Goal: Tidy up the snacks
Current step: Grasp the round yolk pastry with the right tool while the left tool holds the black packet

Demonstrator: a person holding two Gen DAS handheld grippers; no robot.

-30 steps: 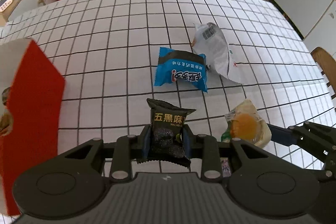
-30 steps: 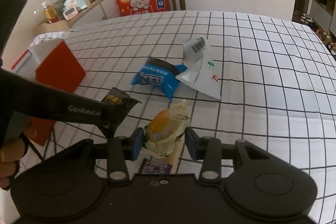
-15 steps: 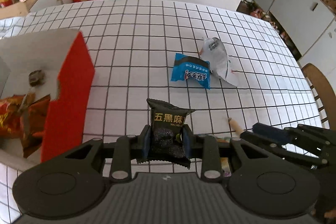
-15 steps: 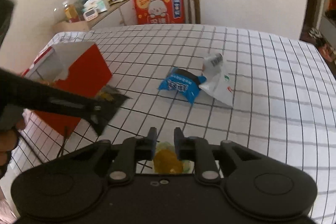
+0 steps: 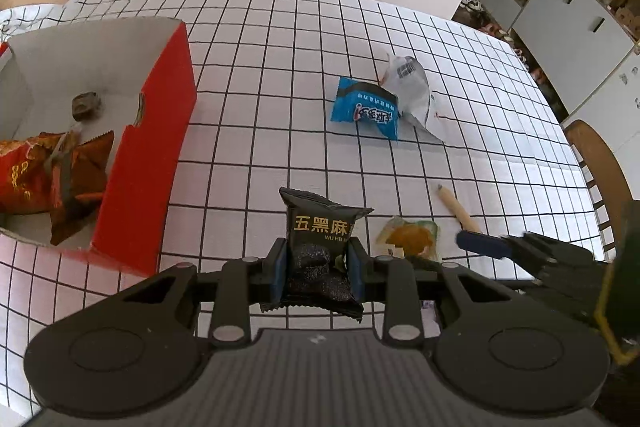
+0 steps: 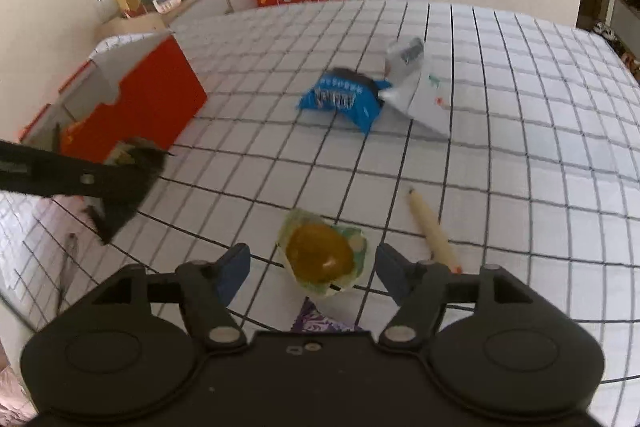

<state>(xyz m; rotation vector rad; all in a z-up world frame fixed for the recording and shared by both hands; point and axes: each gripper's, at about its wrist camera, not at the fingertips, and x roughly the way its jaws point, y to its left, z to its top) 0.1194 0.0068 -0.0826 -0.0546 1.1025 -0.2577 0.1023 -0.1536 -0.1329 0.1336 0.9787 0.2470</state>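
The left claw point(image 5: 318, 269) squeezes the black snack bag point(image 5: 320, 251) tight, with the red box point(image 5: 148, 163) off to its left. The right claw point(image 6: 312, 273) is opening – the yellow snack point(image 6: 322, 253) lies loose between its blue pads point(image 6: 234, 269), untouched. It could slip away, or the black bag could drop before the box – only its middle is pinched.

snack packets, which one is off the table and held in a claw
The black packet with gold lettering, pinched in the left claw; the blue, white and yellow-filled ones lie on the tablecloth.
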